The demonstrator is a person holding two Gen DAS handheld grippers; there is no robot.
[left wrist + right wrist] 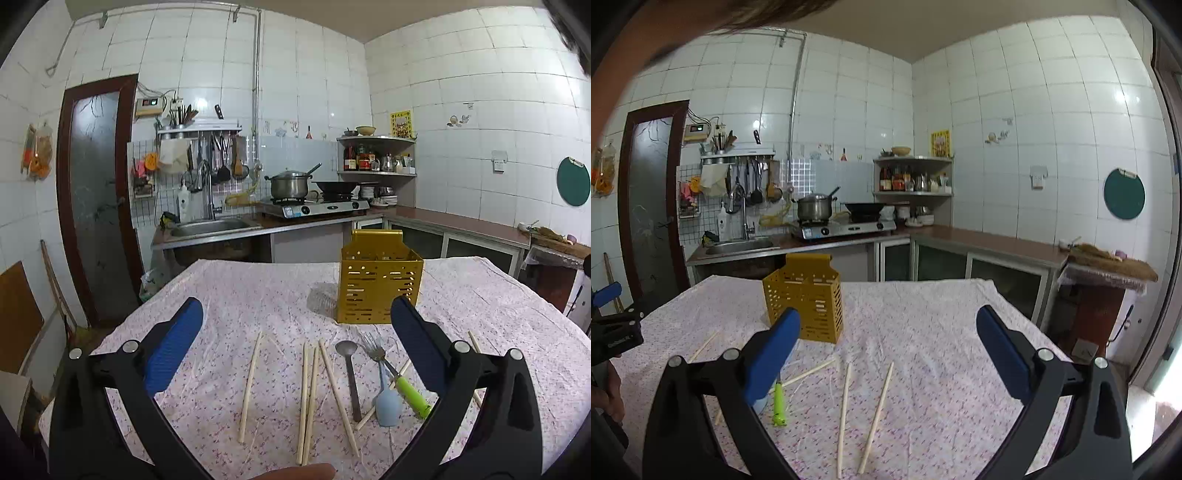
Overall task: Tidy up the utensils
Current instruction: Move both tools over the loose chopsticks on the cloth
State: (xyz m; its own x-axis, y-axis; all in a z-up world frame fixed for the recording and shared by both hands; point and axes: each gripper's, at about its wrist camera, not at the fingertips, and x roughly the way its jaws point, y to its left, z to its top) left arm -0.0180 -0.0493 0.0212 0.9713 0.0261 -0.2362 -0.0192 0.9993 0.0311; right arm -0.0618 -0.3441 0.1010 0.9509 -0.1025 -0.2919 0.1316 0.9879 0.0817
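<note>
While my left claw (pixel 295 332) and right claw (pixel 888 345) gape empty, only the left view shows the grey metal spoon (pixel 350 373); the perforated yellow holder (pixel 378 284) stands upright on the bench (pixel 229 291).

Chopsticks (pixel 251 384), metal spoon (pixel 351 376), green-handled fork (pixel 395 373) flat on the cloth before an upright yellow perforated holder (pixel 376 288)

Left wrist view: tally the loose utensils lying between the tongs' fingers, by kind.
Chopsticks: 5
Spoons: 2, a metal spoon and a pale blue spoon
Green-handled fork: 1
Total: 8
</note>
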